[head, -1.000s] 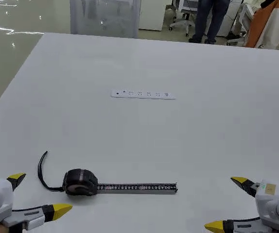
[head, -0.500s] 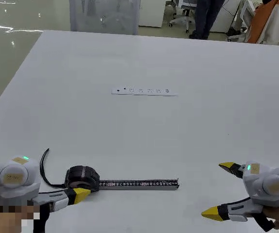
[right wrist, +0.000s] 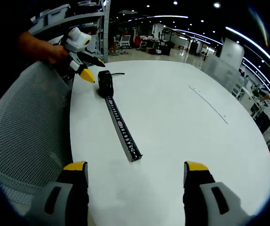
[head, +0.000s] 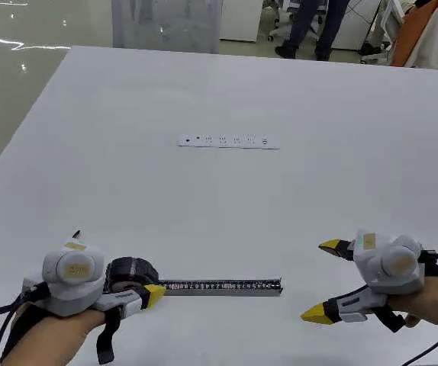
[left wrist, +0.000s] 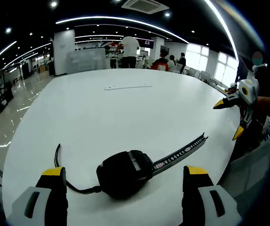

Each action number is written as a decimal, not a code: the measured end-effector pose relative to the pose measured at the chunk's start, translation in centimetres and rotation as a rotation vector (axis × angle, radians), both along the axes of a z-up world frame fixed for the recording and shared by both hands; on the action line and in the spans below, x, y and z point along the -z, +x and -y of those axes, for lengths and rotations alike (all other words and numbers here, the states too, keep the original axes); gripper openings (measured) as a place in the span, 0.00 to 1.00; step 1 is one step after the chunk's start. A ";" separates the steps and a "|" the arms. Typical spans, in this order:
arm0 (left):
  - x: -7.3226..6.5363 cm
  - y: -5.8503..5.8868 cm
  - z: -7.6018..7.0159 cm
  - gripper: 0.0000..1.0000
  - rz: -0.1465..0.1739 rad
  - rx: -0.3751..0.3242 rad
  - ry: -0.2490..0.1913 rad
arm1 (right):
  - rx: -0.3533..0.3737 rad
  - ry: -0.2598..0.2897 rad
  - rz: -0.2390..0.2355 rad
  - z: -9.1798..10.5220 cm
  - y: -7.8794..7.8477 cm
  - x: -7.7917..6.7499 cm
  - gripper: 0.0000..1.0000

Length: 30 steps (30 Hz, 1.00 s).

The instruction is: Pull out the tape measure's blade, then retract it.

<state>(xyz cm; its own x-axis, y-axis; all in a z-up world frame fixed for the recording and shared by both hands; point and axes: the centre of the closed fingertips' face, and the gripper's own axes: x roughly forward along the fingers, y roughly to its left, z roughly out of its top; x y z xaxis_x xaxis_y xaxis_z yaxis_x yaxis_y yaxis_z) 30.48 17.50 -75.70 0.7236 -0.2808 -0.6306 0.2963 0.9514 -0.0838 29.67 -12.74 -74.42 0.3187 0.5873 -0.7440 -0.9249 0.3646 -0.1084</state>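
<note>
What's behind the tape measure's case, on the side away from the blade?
A black strap trails from the case across the white table. In the head view the left gripper covers most of that strap and part of the case.

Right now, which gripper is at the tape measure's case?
The left gripper: its open jaws straddle the black case. The right gripper hangs open past the end of the blade, touching nothing.

A tape measure (head: 131, 272) lies near the counter's (head: 318, 198) front left, its blade (head: 223, 287) running right. The left gripper's (left wrist: 125, 171) fingers (left wrist: 54, 175) flank its case. The right gripper (head: 319, 279) sits well right of the blade tip. A power strip (head: 228, 141) lies farther back.
</note>
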 end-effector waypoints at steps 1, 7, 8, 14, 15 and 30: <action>0.1 -0.1 0.3 1.00 -0.003 -0.002 -0.010 | -0.010 -0.005 -0.003 -0.2 0.2 0.0 0.84; 2.1 -1.4 2.2 1.00 -0.036 0.052 -0.027 | -0.067 -0.038 -0.017 -0.8 1.0 0.4 0.84; 1.8 -1.1 2.4 1.00 -0.014 0.068 -0.005 | -0.079 -0.046 -0.023 -1.0 1.2 0.6 0.83; 1.9 0.1 2.5 1.00 0.032 0.070 -0.008 | -0.125 -0.087 -0.051 -1.7 2.0 1.5 0.77; 2.0 0.1 2.4 1.00 0.026 0.063 -0.011 | -0.134 -0.094 -0.070 -1.7 1.8 1.8 0.74; 2.0 0.5 2.2 0.90 0.011 0.024 -0.078 | -0.271 -0.202 -0.155 -2.7 1.1 5.5 0.47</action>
<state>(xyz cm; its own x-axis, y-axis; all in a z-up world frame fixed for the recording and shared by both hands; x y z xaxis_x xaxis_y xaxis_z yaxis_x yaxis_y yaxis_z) 30.93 15.30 -77.66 0.7228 -0.3462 -0.5981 0.3203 0.9347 -0.1541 30.75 -10.05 -79.92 0.0460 0.4710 -0.8809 -0.9959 0.0901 -0.0039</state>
